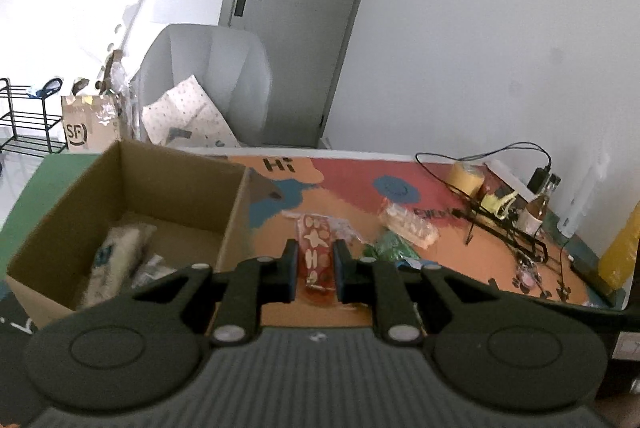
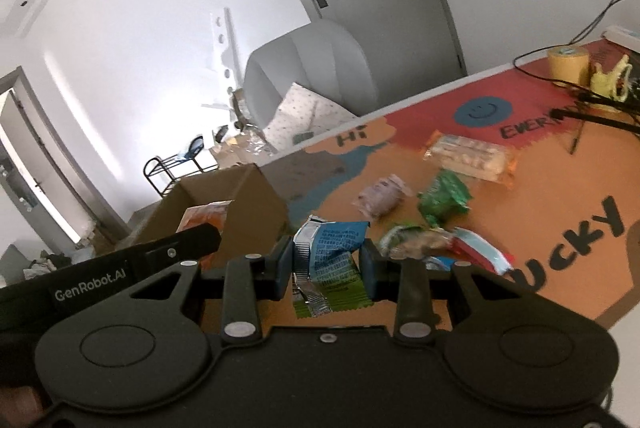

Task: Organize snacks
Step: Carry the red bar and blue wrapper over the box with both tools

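A flat red snack packet (image 1: 316,256) with pale shapes printed on it sits clenched between the pads of the left gripper (image 1: 316,264), its far end sticking out past the fingertips and its near end hanging below them, above the orange part of the table mat (image 1: 460,260). The right gripper (image 2: 326,262) grasps a crumpled blue and green snack bag (image 2: 330,260) with a silver seam, the bag filling the gap between its two blue pads. Just left of the left gripper stands an open cardboard box (image 1: 236,212) on the table; inside it lie a long pale packet (image 1: 114,256) and a smaller clear wrapped one (image 1: 154,268) beside it, and the right wrist view shows an orange packet (image 2: 208,214) in the same box. On the mat beyond the grippers more snacks lie loose: a clear tray of pale biscuits (image 2: 468,156), a green bag (image 2: 444,198), a pale purple packet (image 2: 382,198), and a clear bag of mixed pieces (image 2: 416,242) touching a blue, red and white wrapper (image 2: 478,252). At the far right corner of the table sit a roll of yellow tape (image 1: 466,178), a small yellow-green object (image 1: 498,204), a bottle (image 1: 540,206) and tangled black cables (image 1: 516,236). Behind the table stand a grey armchair (image 1: 216,68) with a dotted cushion (image 1: 188,112), a closed grey door (image 1: 304,8) and a black wire rack (image 1: 24,120).
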